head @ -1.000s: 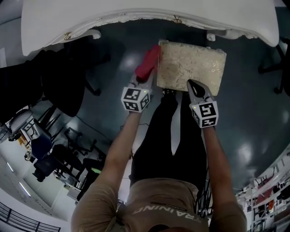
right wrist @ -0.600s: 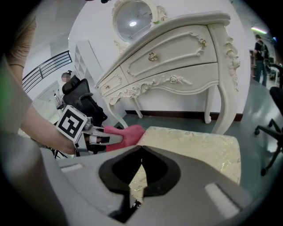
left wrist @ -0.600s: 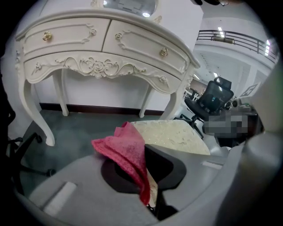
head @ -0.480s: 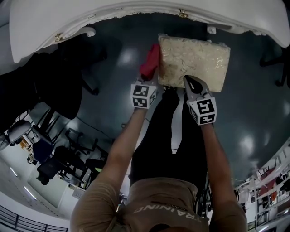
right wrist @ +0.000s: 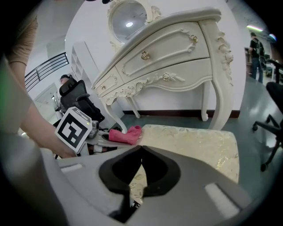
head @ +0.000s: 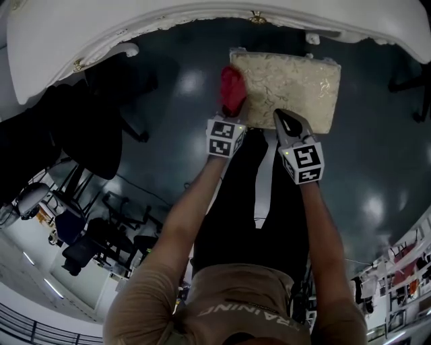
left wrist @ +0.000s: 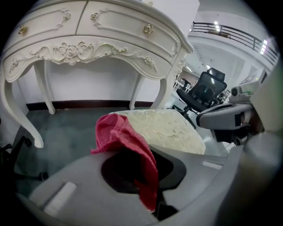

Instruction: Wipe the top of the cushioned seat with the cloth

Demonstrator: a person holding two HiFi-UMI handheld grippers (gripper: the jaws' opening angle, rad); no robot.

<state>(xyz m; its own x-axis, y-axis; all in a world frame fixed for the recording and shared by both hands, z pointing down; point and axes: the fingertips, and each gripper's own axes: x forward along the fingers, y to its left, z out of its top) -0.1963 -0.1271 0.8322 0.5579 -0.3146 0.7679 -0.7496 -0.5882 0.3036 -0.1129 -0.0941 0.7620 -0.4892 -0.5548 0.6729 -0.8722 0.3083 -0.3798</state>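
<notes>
At the left edge of the cushioned seat (head: 289, 81): the red cloth (head: 234, 91), clamped in the left gripper (head: 233, 113).

The left gripper's jaws are closed on the cloth, which bunches above them and hangs down between them in the left gripper view. The cloth overlaps the seat's left edge, below the white dressing table (head: 202, 17). The right gripper (head: 280, 116) sits over the near edge of the seat, jaw tips meeting, nothing gripped; only the seat fabric shows behind them.
</notes>
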